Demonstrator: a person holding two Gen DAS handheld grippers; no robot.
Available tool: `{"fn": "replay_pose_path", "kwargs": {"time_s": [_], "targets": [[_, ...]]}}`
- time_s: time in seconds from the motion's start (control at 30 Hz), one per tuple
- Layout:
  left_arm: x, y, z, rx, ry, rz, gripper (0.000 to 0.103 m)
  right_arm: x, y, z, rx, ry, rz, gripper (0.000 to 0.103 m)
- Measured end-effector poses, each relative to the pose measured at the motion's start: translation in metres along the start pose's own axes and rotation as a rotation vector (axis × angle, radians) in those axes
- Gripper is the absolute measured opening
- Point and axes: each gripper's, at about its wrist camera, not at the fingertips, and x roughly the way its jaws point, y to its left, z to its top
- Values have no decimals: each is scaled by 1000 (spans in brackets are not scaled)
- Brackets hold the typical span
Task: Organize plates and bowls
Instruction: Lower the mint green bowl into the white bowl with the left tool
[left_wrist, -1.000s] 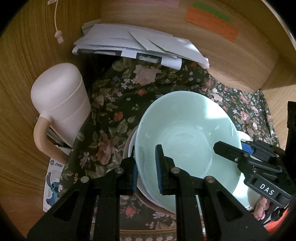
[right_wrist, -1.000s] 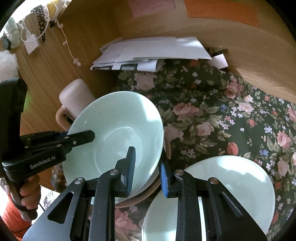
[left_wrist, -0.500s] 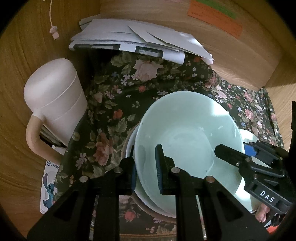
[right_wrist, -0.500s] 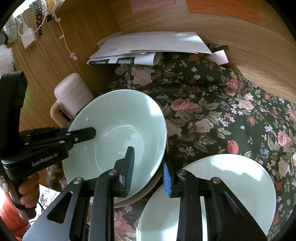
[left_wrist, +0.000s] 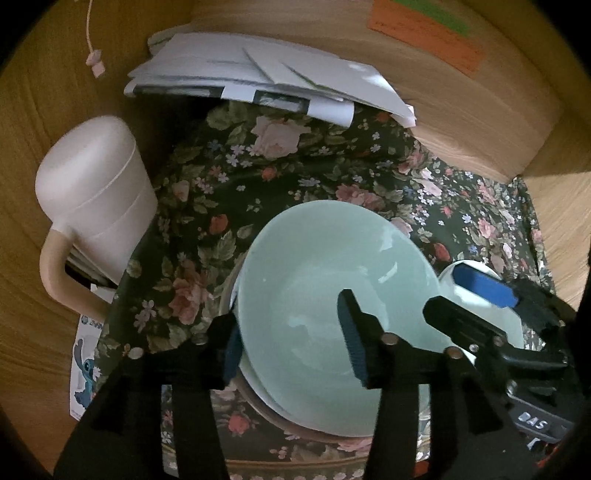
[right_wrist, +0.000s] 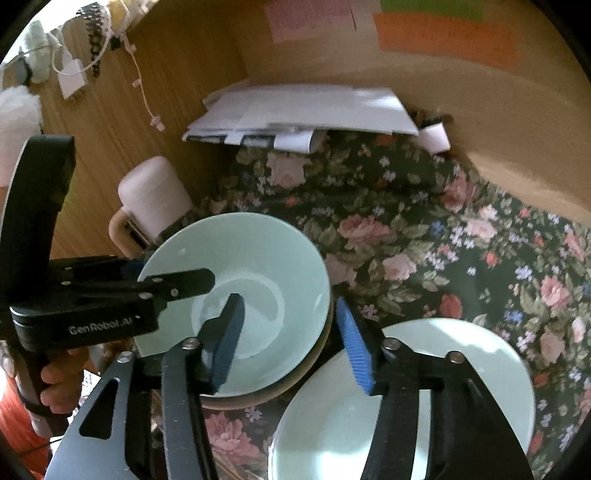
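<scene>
- A dark cloth with pink flowers (right_wrist: 424, 236) covers the table.
- Wooden walls (left_wrist: 480, 122) stand close behind and beside it.
- A messy pile of white papers (right_wrist: 303, 110) lies at the back.
- Orange (right_wrist: 443, 37), pink (right_wrist: 310, 14) and green (right_wrist: 432, 5) notes stick on the wood.
- A white cord (right_wrist: 144, 96) hangs down.
- Sunlight falls from the right.

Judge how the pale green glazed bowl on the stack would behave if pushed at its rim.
The pale green glazed bowl looks stiff and probably breakable. Its glossy glaze suggests slipperiness. Sitting nested on a dish stack, it may slide or rock rather than roll.
</scene>
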Motion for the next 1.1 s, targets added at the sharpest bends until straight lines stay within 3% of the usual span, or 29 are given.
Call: {"fn": "replay_pose_path", "kwargs": {"time_s": [0.07, 0.17, 0.57, 0.77, 1.1], "targets": [[-1, -4, 1, 17, -8, 20, 55, -3, 0, 0, -5, -13, -7, 59], [0, -7, 2, 16, -2, 23, 59, -2, -2, -1, -3, -7, 1, 60], [-5, -1, 9, -27, 53, 2, 59, -4, -11, -3, 5, -1, 6, 60], [-21, 3, 10, -4, 3, 12, 69, -1, -14, -1, 14, 5, 18, 60], [-13, 26, -14, -13, -6, 40, 70, 12, -16, 0, 6, 61, 32, 60]]}}
